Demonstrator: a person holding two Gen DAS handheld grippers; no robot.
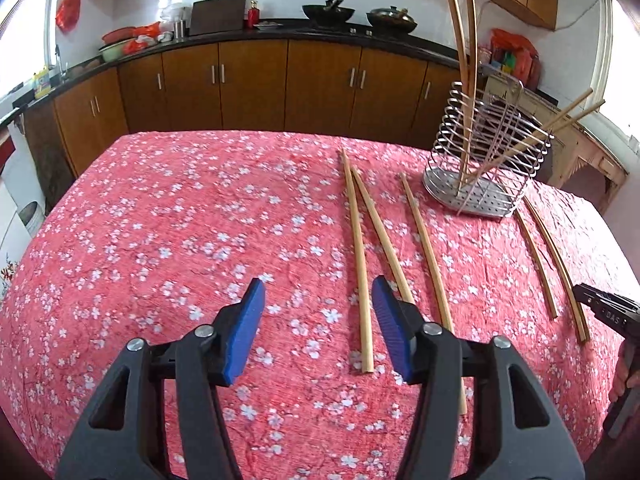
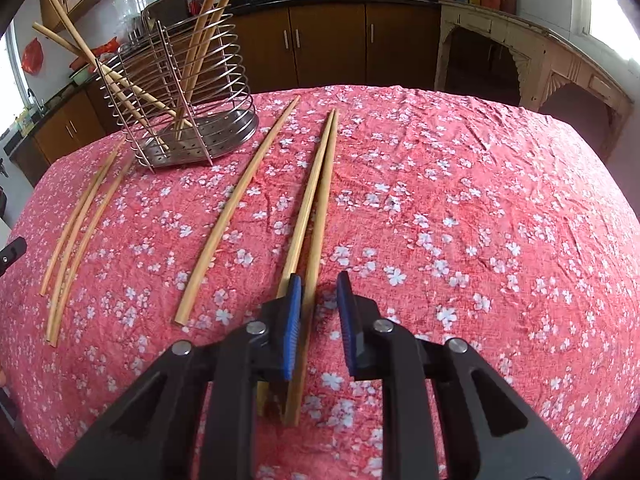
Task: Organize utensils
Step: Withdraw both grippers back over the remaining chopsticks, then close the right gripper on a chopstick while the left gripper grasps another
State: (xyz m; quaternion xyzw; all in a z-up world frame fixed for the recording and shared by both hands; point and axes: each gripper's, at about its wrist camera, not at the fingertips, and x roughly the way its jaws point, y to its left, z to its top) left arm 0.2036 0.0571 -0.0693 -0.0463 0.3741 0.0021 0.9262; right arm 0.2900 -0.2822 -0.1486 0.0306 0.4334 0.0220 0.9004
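On the bench (image 1: 160,240), covered by a crumpled red cloth printed with white blossoms, a wire holder (image 1: 486,160) of coiled steel with a perforated base is stood at the far side. Four wooden chopsticks (image 1: 468,80) are leaned inside it. Five loose chopsticks (image 2: 236,204) are laid flat beside it. One of them is straddled by the released right tool (image 2: 319,292). The left tool (image 1: 318,298) is held spread wide above the cloth, empty.
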